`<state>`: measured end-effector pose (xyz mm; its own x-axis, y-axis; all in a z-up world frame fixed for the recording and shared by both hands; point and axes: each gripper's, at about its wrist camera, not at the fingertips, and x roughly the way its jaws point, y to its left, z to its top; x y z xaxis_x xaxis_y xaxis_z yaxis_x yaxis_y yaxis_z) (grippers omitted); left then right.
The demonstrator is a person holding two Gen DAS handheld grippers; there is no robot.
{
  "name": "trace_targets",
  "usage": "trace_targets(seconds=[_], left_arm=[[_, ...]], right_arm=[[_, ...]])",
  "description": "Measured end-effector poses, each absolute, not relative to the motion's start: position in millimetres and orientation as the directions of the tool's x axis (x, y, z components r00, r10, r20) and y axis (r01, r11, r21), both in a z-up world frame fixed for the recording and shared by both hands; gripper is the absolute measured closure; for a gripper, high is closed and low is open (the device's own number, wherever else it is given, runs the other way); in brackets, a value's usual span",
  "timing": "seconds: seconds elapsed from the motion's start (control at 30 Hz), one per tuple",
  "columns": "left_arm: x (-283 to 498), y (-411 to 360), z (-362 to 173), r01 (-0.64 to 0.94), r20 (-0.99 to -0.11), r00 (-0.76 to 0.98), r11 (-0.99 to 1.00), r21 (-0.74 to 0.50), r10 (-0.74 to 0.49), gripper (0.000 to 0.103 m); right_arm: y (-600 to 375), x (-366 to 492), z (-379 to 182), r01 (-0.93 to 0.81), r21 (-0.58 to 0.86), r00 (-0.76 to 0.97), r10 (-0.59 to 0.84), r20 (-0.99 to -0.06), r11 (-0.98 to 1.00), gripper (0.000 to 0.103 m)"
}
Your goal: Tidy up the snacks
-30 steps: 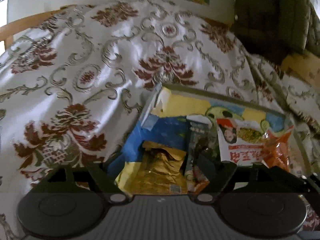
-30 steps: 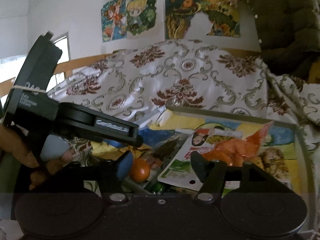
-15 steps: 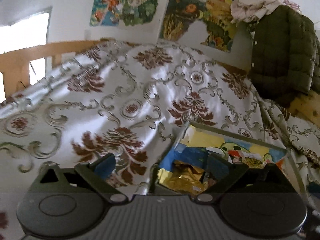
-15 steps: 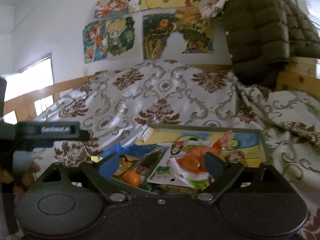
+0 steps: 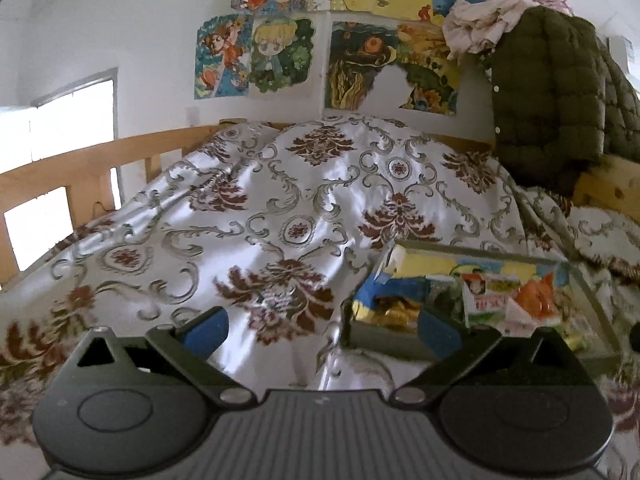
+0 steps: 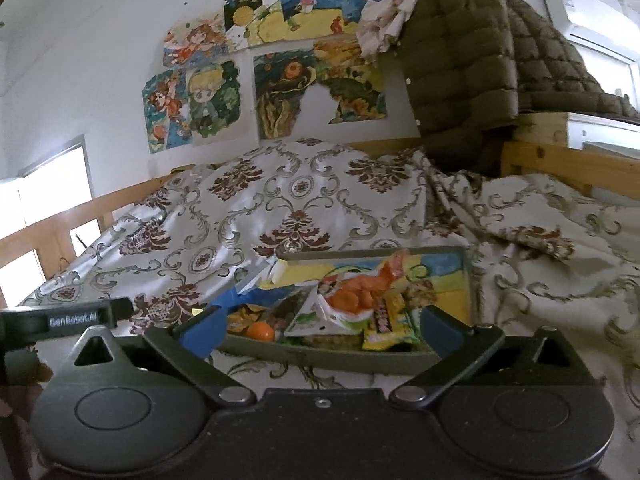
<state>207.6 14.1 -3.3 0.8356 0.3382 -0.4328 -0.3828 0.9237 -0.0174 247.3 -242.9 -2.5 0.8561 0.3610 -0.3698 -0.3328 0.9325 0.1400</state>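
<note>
A shallow grey tray [image 5: 472, 249] [image 6: 320, 355] lies on a floral bedspread and holds several snack packets. Among them are an orange bag [image 6: 356, 294] [image 5: 536, 298], a white packet with red and green print [image 5: 486, 296], a yellow packet [image 6: 390, 322], a gold foil packet [image 5: 390, 308] and a small orange ball [image 6: 261, 330]. My left gripper [image 5: 320, 330] stands open over the bedspread, left of the tray's near corner, with nothing between its blue pads. My right gripper [image 6: 320, 330] hovers in front of the tray's near wall. Its jaws are opening and hold nothing.
The bedspread [image 5: 280, 216] covers the whole bed. A wooden rail [image 5: 80, 160] runs along the left and an olive quilted jacket [image 6: 472, 64] hangs over the frame at right. Posters [image 5: 344, 64] cover the wall. The left tool's black body [image 6: 72, 318] shows at the left edge.
Both grippers have drawn back and up from the tray, and their jaws have spread wide. The snacks now sit farther off, and more of the wall shows.
</note>
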Motion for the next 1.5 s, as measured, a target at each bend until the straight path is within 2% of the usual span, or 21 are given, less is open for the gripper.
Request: trace_targets(seconds=[0.7,0.9,1.5], left_arm=[[103.1,6.8,0.9,-0.423,-0.45,0.815,0.906,-0.028,0.366,0.0],[84.9,5.9,-0.6,-0.41,-0.436,0.819,0.912,0.012,0.374,0.0],[58.9,4.8,-11.9,-0.328,-0.453,0.84,0.945,0.011,0.297,0.0]], right_arm=[[-261.2,147.5,0.2,-0.307,0.163,0.856,0.347,-0.384,0.938,0.001],[-262.1,129.3,-7.3,-0.284,0.152,0.855,0.322,-0.406,0.947,0.001],[-268.3,92.7,-18.2,-0.218,0.142,0.863,0.258,-0.434,0.966,0.001]])
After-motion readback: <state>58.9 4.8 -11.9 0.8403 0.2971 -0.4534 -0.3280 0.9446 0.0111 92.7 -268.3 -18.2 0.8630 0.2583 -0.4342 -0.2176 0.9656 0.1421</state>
